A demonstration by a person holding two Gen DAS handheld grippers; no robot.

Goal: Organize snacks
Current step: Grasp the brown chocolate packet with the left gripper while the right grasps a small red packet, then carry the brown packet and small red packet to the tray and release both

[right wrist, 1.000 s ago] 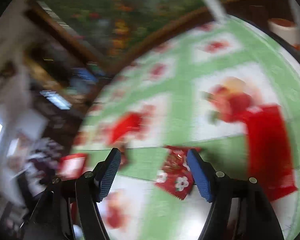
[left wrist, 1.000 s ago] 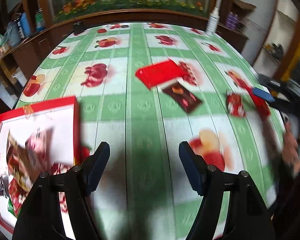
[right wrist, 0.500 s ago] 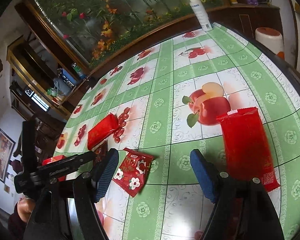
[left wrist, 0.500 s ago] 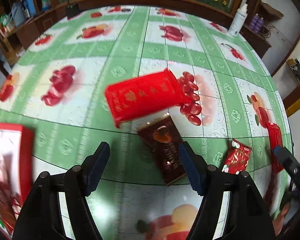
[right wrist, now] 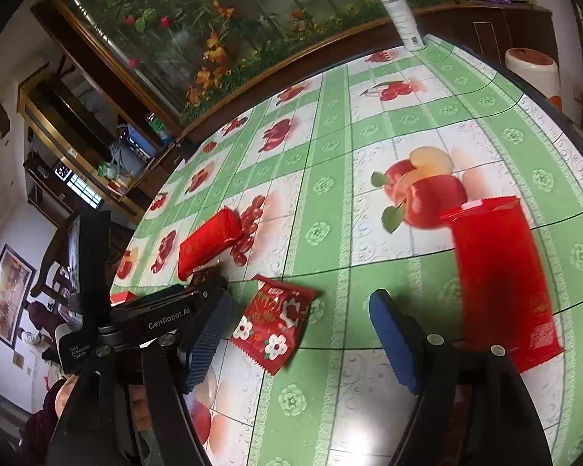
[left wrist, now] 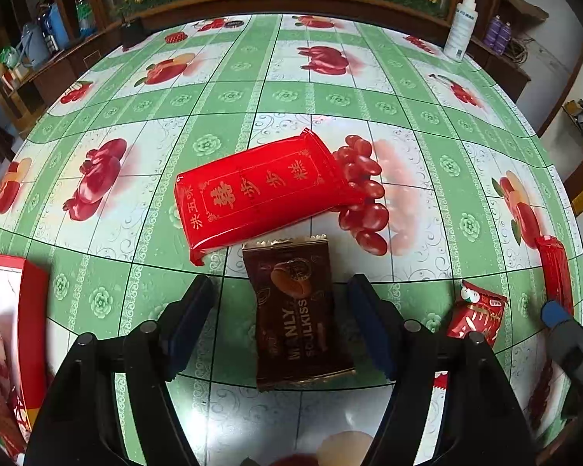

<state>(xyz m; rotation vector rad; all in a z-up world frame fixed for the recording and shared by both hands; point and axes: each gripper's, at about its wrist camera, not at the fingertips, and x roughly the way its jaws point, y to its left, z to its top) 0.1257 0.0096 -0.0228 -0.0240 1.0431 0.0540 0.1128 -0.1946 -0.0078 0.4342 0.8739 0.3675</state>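
- The left gripper (left wrist: 281,326) hangs steeply over the brown chocolate packet (left wrist: 297,312), which lies flat on the green fruit-print tablecloth (left wrist: 229,97) directly between the two blue pads.
- Jaw state, left: moderately wide and closing. There is a visible gap between each pad and the packet's long edges, so nothing is gripped yet.
- Key relation: the packet's long axis runs away from the gripper, roughly in line with the direction the fingers point. The pads therefore face its two long sides, and the closing stroke spans its short width. In my judgement no wrist roll is needed, only a further descent before the pads meet the wrapper.
- The far end of the brown packet sits just beside, possibly touching, the near edge of the large red packet (left wrist: 262,188), which lies crosswise beyond it. A lift should go straight up to avoid dragging that one.
- The red box (left wrist: 33,310), already holding snacks, stands at the left edge of the left wrist view, on the left gripper's own side; it looks the likely destination.
- The right gripper (right wrist: 297,336) is wide open and empty. The small red flowered packet (right wrist: 278,324) lies between its pads, nearer the left pad and untouched.
- A long red packet (right wrist: 499,279) lies just outside the right pad.
- The left hand is nearest the brown packet; the right is nearest the flowered one.
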